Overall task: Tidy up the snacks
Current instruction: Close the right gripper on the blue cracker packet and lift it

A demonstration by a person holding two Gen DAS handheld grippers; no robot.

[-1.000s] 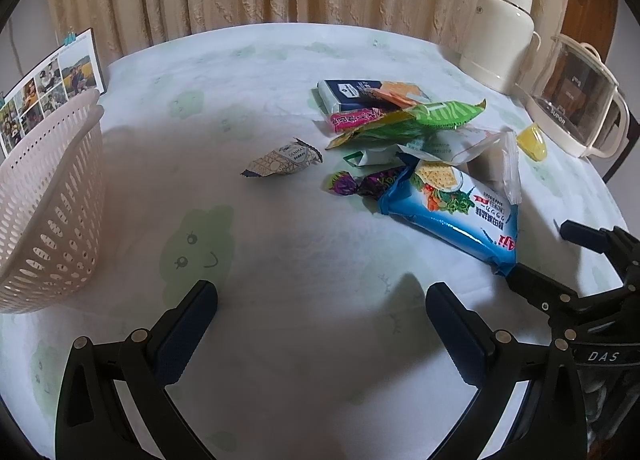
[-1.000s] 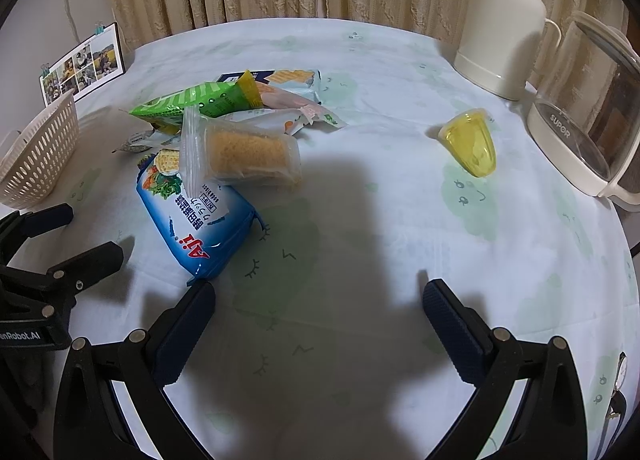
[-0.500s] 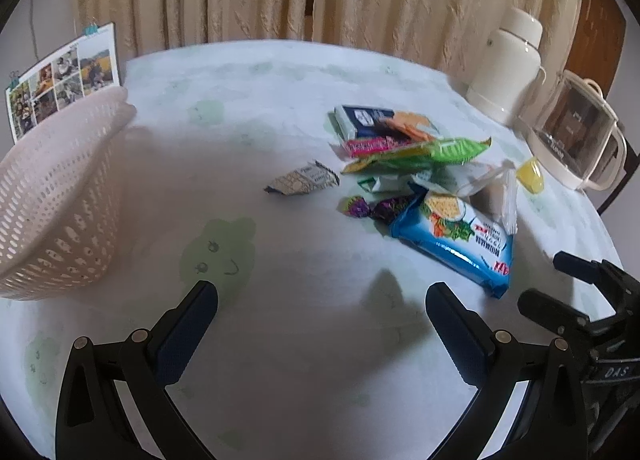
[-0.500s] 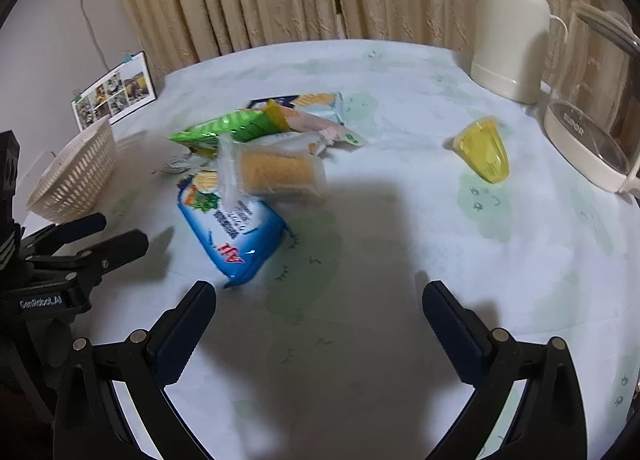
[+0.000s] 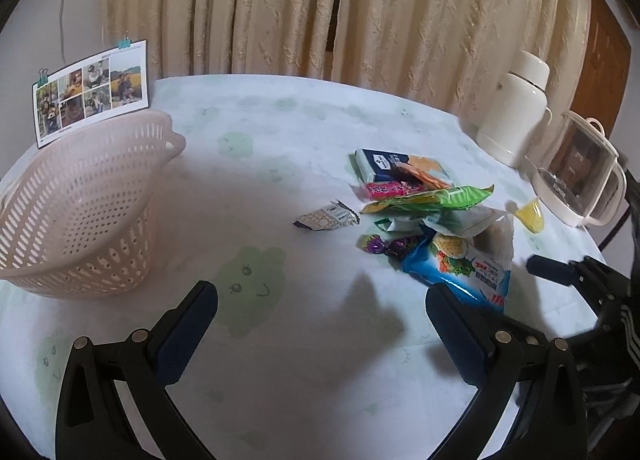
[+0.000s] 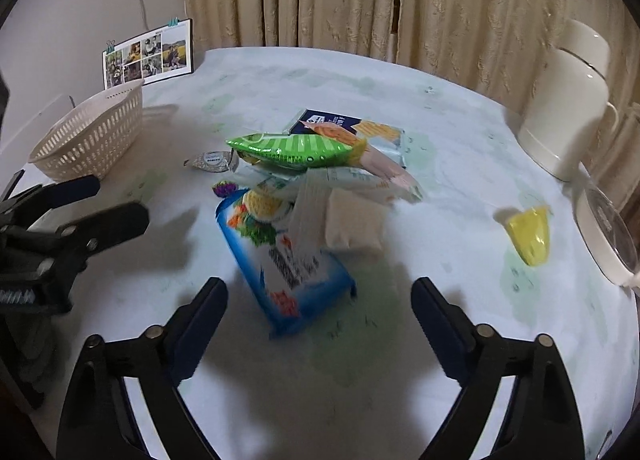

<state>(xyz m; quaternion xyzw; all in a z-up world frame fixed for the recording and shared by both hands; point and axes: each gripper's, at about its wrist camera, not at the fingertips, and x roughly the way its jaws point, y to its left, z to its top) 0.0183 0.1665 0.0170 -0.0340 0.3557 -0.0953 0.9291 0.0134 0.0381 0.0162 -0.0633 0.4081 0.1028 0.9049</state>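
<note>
Left wrist: perforated plastic basket [image 5: 80, 212].

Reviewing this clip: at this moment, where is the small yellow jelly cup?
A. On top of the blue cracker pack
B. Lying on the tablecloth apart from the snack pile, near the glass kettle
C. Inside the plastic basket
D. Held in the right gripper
B. The yellow jelly cup lies alone on the tablecloth, clear of the snack pile and close to the glass kettle; the right gripper is open and empty.
</note>
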